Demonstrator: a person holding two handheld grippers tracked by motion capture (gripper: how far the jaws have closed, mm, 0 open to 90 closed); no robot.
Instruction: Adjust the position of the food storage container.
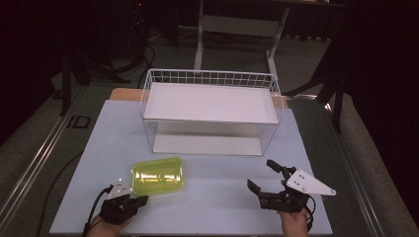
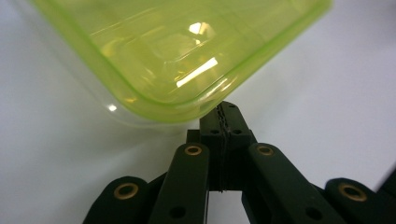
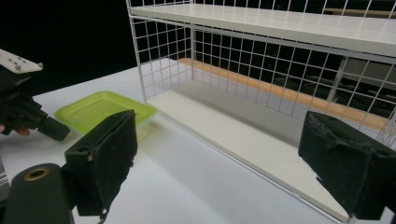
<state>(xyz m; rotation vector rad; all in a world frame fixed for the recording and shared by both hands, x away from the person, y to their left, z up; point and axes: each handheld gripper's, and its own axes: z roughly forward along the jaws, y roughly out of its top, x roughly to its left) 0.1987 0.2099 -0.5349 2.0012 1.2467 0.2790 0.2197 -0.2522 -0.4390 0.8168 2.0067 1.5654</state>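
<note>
- The left gripper (image 1: 140,200) has its two jaws pressed tight together, with nothing between them. Its tip sits right at the near corner of the green box (image 2: 187,56); whether it touches the box is too close to tell.
- The right gripper (image 1: 263,177) has its jaws wide apart and holds nothing. It waits well away from the box, at the right side of the table (image 1: 217,207).
- The green box lies flat on the table, near the front on the left side. It is in front of the white wire shelf (image 1: 210,106) and not on it.
- The box looks like thin, see-through plastic with a green lid. It is probably light and a bit bendy, not heavy.
- Its top is smooth and shiny, so it could slip. A push on one corner might make it slide or spin on the table.
- The best place to grab looks like the rim of the lid on a long side, with one jaw above the edge and one below.
- A hard squeeze could bend it or pop the lid.
</note>
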